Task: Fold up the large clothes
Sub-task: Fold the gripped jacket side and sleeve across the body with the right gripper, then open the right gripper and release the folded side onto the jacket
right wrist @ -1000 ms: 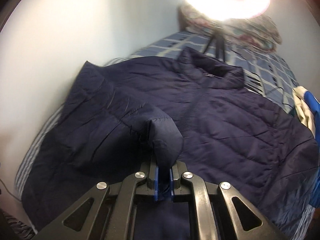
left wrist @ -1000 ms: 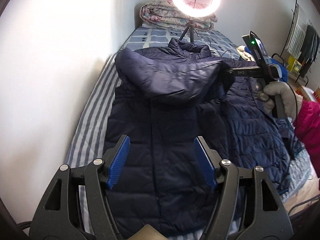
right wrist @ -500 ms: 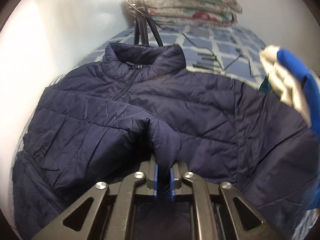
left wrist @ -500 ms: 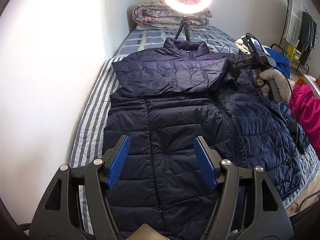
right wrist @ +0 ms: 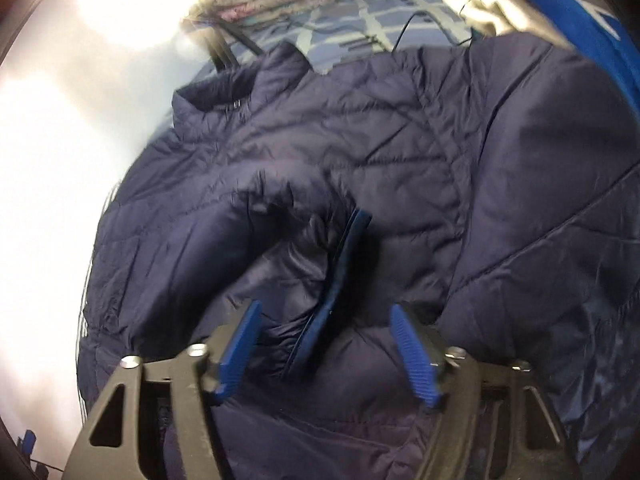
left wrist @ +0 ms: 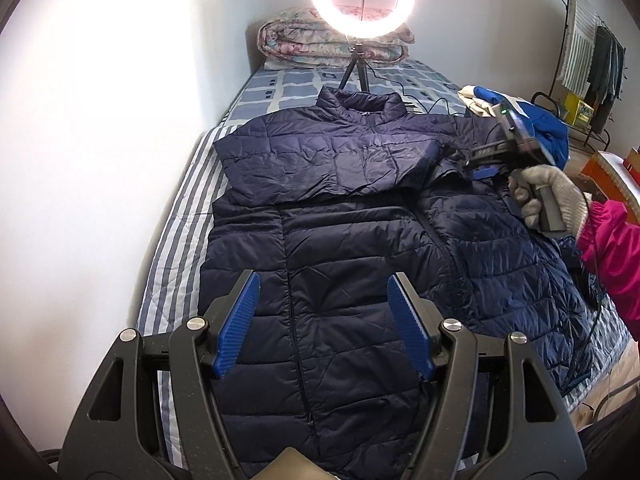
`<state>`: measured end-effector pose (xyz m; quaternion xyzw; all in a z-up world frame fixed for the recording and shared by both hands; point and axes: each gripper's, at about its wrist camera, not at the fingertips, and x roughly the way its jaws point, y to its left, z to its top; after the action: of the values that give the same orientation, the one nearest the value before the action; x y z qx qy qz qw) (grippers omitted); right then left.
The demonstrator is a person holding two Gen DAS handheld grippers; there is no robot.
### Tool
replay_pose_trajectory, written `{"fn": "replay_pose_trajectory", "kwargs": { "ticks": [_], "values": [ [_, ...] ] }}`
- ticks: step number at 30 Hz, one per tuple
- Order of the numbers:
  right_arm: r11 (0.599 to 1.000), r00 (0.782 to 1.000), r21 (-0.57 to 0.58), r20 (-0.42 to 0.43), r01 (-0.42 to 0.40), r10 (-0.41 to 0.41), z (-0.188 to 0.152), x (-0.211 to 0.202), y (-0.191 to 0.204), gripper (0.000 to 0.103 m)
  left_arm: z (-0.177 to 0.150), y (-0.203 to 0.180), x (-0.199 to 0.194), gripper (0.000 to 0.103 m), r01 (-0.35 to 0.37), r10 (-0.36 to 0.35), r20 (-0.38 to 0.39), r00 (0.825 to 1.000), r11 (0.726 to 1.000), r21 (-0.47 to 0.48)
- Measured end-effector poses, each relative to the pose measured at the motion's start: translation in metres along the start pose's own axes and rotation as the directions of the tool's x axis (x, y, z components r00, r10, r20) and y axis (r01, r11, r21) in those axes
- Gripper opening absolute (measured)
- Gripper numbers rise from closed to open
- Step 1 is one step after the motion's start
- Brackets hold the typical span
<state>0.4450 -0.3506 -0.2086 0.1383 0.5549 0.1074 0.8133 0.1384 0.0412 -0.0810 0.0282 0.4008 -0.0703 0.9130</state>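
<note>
A large navy quilted jacket (left wrist: 360, 240) lies face up on the bed, collar toward the far end. Its left sleeve (left wrist: 320, 164) is folded across the chest. My left gripper (left wrist: 322, 320) is open and empty above the jacket's lower front. My right gripper (right wrist: 326, 344) is open just above the sleeve's cuff (right wrist: 340, 264), which lies loose on the jacket (right wrist: 400, 160). In the left wrist view the right gripper (left wrist: 486, 160) hovers at the jacket's right shoulder, held by a gloved hand.
A striped bed (left wrist: 176, 248) runs along the white wall at left. A ring light on a tripod (left wrist: 360, 0) and a rolled quilt (left wrist: 320, 44) stand at the far end. Blue and cream clothes (left wrist: 532, 128) lie at the right; a cable (left wrist: 424, 100) crosses the bed.
My right gripper carried the sleeve cuff across the chest, lowered it and opened, letting the cuff go. My left gripper stayed open over the lower front.
</note>
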Motion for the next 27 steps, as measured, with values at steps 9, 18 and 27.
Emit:
{"fn": "replay_pose_trajectory", "kwargs": {
  "ticks": [9, 18, 27],
  "values": [
    [0.962, 0.974, -0.16, 0.089, 0.221, -0.208, 0.013, -0.004, 0.023, 0.0, -0.002, 0.001, 0.005, 0.069, -0.012, 0.012, -0.012, 1.0, 1.0, -0.003],
    [0.937, 0.959, -0.205, 0.072, 0.282, -0.273, 0.009, 0.006, 0.029, 0.037, -0.001, -0.001, -0.002, 0.069, -0.01, 0.01, 0.006, 1.0, 1.0, 0.004],
    [0.955, 0.958, -0.19, 0.217, 0.23, -0.188, -0.024, -0.093, 0.047, 0.063, 0.003, -0.016, -0.011, 0.069, 0.012, -0.012, 0.007, 1.0, 0.998, 0.054]
  ]
}}
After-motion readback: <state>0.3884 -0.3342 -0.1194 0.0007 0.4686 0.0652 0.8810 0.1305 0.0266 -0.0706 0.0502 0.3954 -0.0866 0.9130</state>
